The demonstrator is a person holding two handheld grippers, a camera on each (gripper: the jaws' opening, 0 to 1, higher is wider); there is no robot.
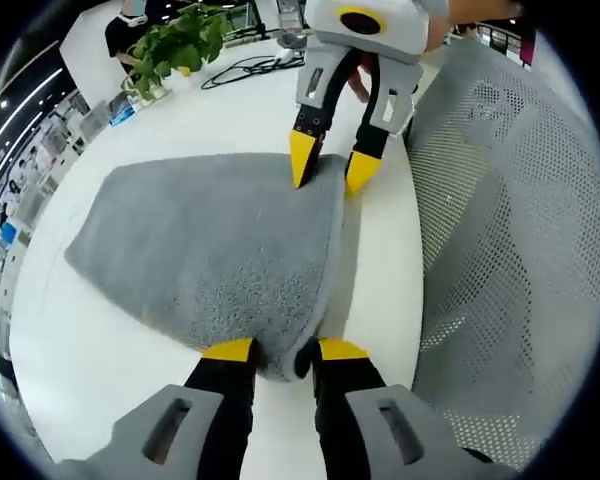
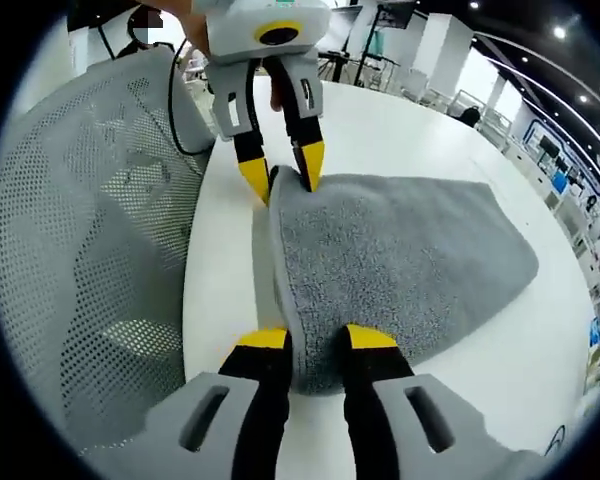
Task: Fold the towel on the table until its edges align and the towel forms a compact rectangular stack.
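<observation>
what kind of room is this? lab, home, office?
Likely an open-plan office or showroom-style lab: a long white table bearing the grey towel, a grey mesh office chair alongside, a potted plant, cables, and strip ceiling lights.

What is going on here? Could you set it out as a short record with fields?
Surface: white table
Item: grey towel, lying flat, apparently folded over along the edge nearest the chair
Left gripper: jaws closed on one corner of that edge
Right gripper: jaws closed on the other corner of the same edge
Beside the table: grey mesh chair back
Farther off: green potted plant, black cable
Stage: fold under way; not yet a compact stack
</observation>
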